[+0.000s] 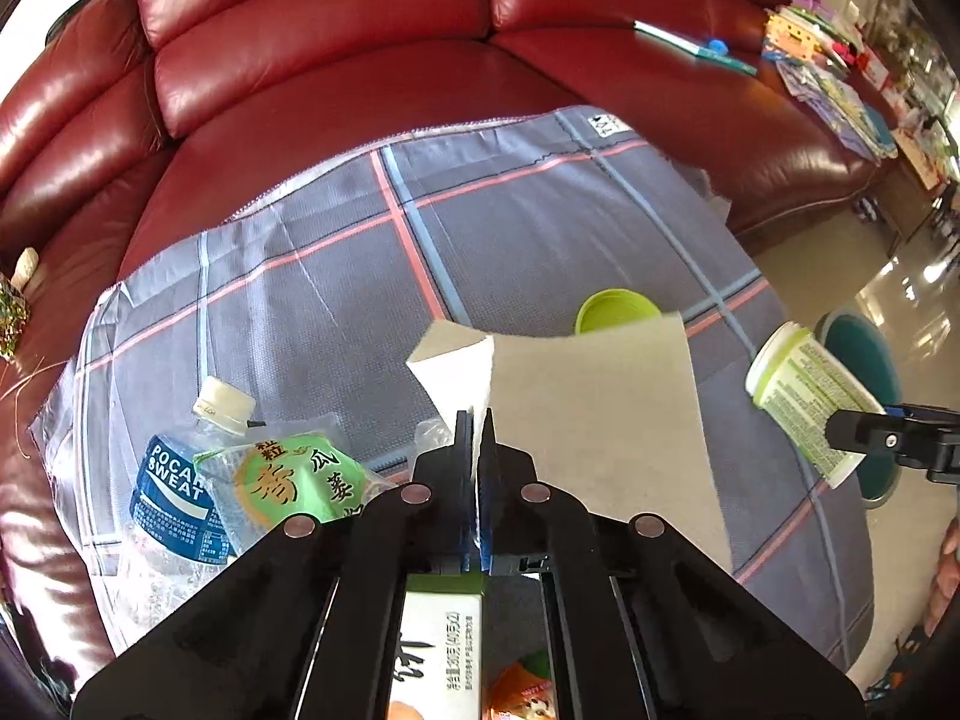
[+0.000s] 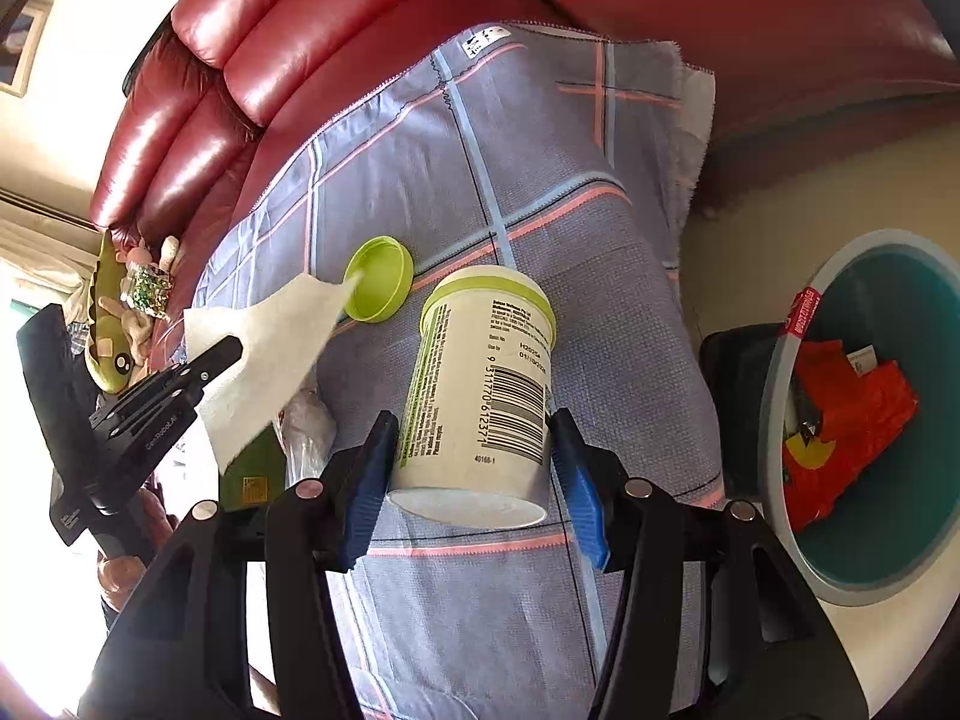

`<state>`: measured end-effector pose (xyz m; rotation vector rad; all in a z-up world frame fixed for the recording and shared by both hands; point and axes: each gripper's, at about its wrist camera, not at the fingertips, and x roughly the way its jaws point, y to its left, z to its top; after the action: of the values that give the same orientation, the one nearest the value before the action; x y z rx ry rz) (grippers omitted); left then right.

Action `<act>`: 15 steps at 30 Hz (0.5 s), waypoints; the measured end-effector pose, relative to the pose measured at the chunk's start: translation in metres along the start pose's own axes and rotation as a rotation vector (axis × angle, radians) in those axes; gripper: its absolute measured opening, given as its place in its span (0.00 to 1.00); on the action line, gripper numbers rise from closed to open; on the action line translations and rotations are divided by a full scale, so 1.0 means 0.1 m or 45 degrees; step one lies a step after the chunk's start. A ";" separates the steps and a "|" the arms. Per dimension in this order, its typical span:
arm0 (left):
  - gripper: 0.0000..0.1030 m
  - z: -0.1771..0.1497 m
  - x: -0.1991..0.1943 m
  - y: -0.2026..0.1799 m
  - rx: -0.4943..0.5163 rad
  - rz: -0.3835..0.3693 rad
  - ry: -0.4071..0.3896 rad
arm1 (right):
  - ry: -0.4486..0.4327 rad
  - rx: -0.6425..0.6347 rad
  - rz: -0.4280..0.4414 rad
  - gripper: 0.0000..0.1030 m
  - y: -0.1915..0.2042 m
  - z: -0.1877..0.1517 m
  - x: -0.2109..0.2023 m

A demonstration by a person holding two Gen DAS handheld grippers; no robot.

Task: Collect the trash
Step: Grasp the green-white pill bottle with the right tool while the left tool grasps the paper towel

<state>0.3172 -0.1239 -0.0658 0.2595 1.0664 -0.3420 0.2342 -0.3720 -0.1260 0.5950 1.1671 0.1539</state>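
My left gripper (image 1: 477, 429) is shut on a white paper towel (image 1: 600, 420), which hangs out to the right of the jaws above the checked cloth (image 1: 510, 228). My right gripper (image 2: 474, 423) is shut on a white jar with a green label (image 2: 480, 384), held tilted over the cloth (image 2: 540, 150). The jar's green lid (image 2: 379, 287) lies open side up on the cloth behind it. A Pocari Sweat bottle (image 1: 174, 498) and a green pouch (image 1: 300, 480) lie at the left. A carton (image 1: 441, 642) lies under the left gripper.
A teal bin (image 2: 774, 420) stands on the floor to the right of the sofa, with a red wrapper (image 2: 840, 414) inside. The red leather sofa (image 1: 300, 30) carries books and toys (image 1: 828, 72) at its far right end. A plush toy (image 2: 111, 324) lies at the left.
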 end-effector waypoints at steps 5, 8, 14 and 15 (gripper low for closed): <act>0.02 -0.05 -0.42 0.00 -0.011 -0.061 -0.095 | -0.019 0.006 0.018 0.48 0.03 -0.05 -0.11; 0.02 -0.07 -0.61 -0.05 -0.012 -0.082 -0.127 | -0.030 0.006 0.043 0.47 0.07 -0.09 -0.19; 0.02 -0.22 -0.79 -0.23 0.020 -0.092 -0.148 | -0.018 -0.057 0.005 0.47 0.17 -0.25 -0.21; 0.02 -0.27 -0.77 -0.24 0.017 -0.103 -0.134 | -0.011 -0.066 0.015 0.47 0.18 -0.28 -0.19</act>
<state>0.2523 -0.1244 -0.0106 0.2082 0.9730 -0.4311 0.2049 -0.3548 -0.1086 0.5563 1.1480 0.1909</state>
